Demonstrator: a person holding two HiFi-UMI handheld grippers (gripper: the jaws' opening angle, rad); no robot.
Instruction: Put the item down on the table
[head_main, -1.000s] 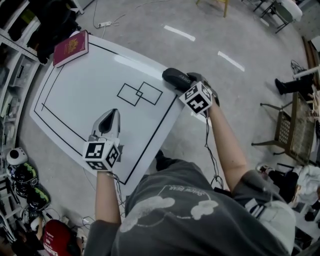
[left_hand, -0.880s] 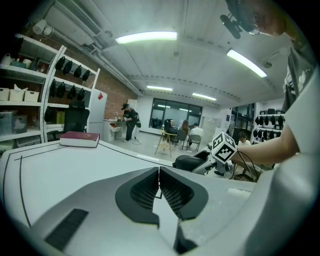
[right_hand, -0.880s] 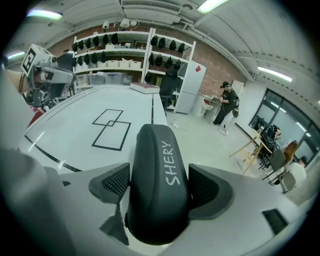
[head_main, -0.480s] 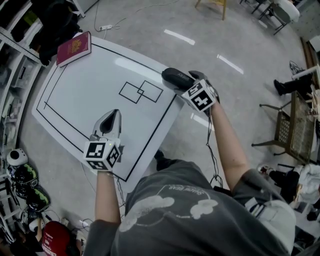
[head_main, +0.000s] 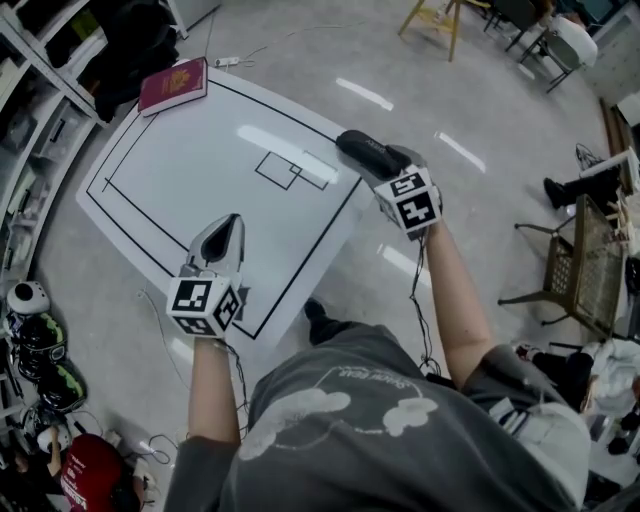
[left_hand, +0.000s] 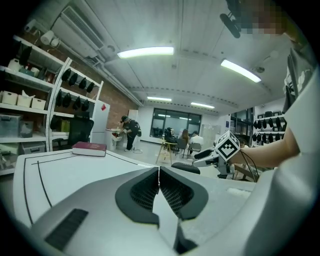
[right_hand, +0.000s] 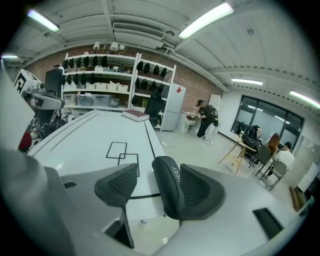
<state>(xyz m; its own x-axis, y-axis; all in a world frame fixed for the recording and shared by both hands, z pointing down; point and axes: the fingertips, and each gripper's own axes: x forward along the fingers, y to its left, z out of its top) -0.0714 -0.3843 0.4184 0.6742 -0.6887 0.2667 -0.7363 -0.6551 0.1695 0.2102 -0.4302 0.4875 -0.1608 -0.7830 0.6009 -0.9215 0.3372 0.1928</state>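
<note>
A black oblong case (head_main: 362, 150) is at the white table's (head_main: 200, 170) right edge, between the jaws of my right gripper (head_main: 383, 165). In the right gripper view the case (right_hand: 167, 195) leans on the right-hand pad (right_hand: 200, 192). A gap separates it from the left-hand pad (right_hand: 117, 185), and the jaws are closing. My left gripper (head_main: 225, 240) hovers over the table's near part, shut and empty, with its pads meeting (left_hand: 159, 175). The left gripper view shows the case (left_hand: 185, 168) and the right gripper's marker cube (left_hand: 228, 146) across the table.
A dark red book (head_main: 173, 85) lies at the table's far left corner. Two overlapping black-lined rectangles (head_main: 295, 170) are marked near the case. Shelves with gear stand left of the table (head_main: 30, 60). Chairs and people are further off in the room.
The head view has swung, so the table sits differently in frame. The right gripper and the case stay at the table's right edge. The left gripper keeps its place.
</note>
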